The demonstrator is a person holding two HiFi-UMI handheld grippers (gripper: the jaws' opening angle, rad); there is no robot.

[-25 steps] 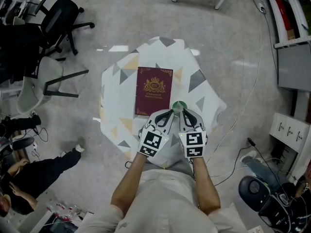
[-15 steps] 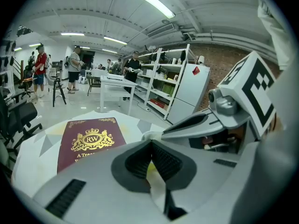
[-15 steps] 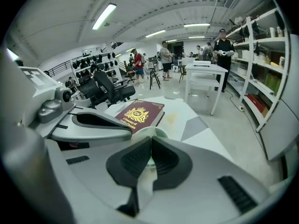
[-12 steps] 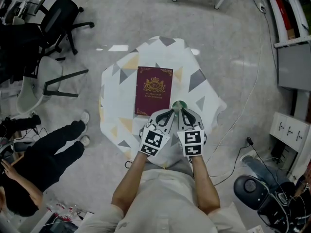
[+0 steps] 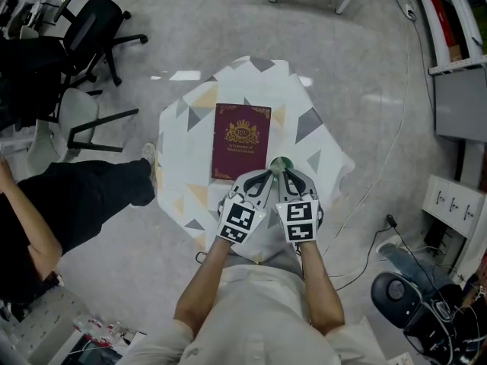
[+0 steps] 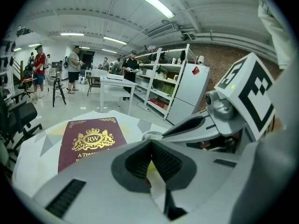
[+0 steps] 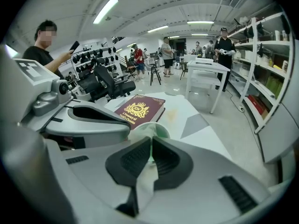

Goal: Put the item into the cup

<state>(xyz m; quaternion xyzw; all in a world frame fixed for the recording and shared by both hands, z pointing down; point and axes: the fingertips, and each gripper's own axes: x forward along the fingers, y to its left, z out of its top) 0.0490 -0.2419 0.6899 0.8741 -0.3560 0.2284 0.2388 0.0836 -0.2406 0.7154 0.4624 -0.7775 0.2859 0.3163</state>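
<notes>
A green-lined paper cup (image 5: 280, 163) stands on the small patterned table (image 5: 183, 150), just right of a maroon book (image 5: 241, 141). Both grippers hover side by side over the table's near edge, tips right behind the cup. My left gripper (image 5: 262, 178) is shut; in its own view the pads (image 6: 163, 160) meet, with a small yellow patch below them that I cannot identify. My right gripper (image 5: 291, 178) is shut too, its pads (image 7: 163, 160) together, and the cup (image 7: 156, 130) sits directly beyond them. No separate item is visible.
A person in black trousers (image 5: 84, 196) stands close to the table's left side. Office chairs (image 5: 95, 29) are at the far left, cables (image 5: 380, 188) run over the floor on the right, and shelves (image 5: 456, 21) line the right wall.
The person on the left has walked up next to the table. My right gripper has edged slightly toward the left one; the cup and book have not moved.
</notes>
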